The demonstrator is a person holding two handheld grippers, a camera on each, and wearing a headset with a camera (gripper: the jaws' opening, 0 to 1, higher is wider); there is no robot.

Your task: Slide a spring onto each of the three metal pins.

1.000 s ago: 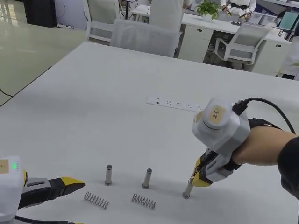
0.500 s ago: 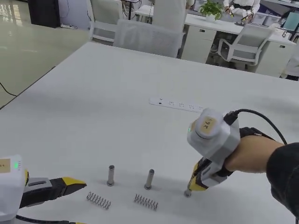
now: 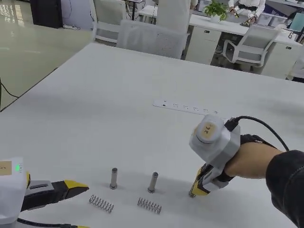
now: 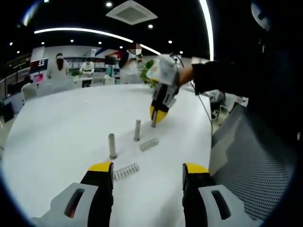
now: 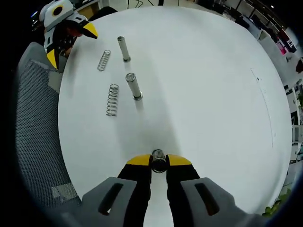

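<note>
White workbench [image 3: 142,95] in an open-plan office: your left gripper [image 4: 148,168] hovers at the near-left edge, jaws spread wide and gripping nothing. To its right the left pin [image 3: 114,177] and the middle pin [image 3: 153,182] stand upright and bare, with the left spring [image 3: 101,204] and the middle spring [image 3: 149,205] lying flat just in front of them. Farthest right, your right gripper [image 5: 158,166] points down at the tabletop, jaws clamped on the third spring [image 5: 159,160], seen end-on between the yellow tips.

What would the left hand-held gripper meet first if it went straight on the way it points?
Likely the nearer spring, just ahead of the left hand-held gripper between its open jaws, though depth is unclear.
</note>
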